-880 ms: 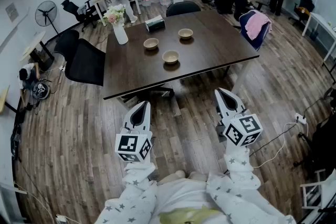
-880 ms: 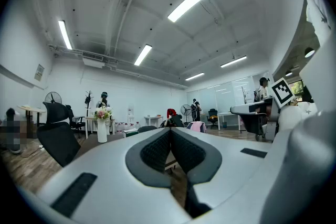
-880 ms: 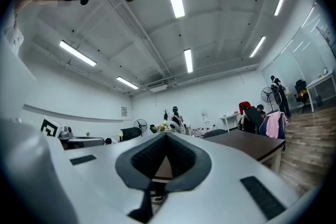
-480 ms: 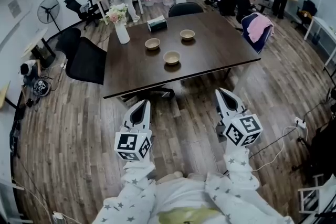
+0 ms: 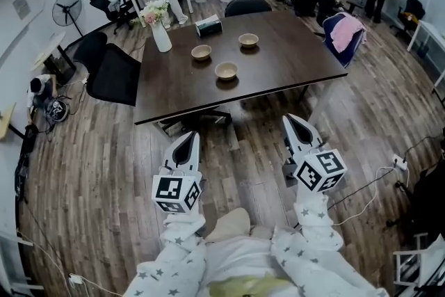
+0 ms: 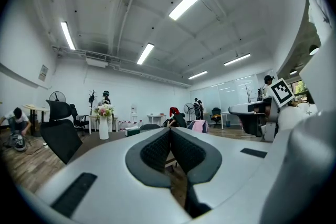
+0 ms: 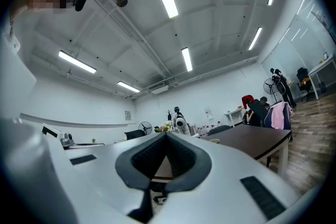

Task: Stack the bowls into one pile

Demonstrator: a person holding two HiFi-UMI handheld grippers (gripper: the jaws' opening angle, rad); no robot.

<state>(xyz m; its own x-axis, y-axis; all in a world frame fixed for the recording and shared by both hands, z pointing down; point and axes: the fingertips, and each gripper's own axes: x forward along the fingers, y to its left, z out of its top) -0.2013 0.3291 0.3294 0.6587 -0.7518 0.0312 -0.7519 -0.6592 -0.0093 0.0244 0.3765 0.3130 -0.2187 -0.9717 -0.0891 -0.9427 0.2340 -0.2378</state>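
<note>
The near bowl (image 5: 226, 71), left bowl (image 5: 201, 52) and far bowl (image 5: 248, 39) sit apart on the tabletop (image 5: 292, 59). The left hand-held gripper (image 5: 188, 138) and right hand-held gripper (image 5: 288, 119), both pressed together and empty, hang well short of it, presumably because the bowls are not within reach.

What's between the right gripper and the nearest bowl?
Head view: from right gripper to nearest bowl, only wood floor, then the table, bare along that stretch.

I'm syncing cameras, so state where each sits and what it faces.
Head view: on the head, facing steeply down at the table; sleeves, left hand-held gripper and right hand-held gripper show.
Left gripper view: on that gripper, level, over its shut jaws.
Right gripper view: likewise, toward the table.
Shared: flower vase, head and left gripper views.
</note>
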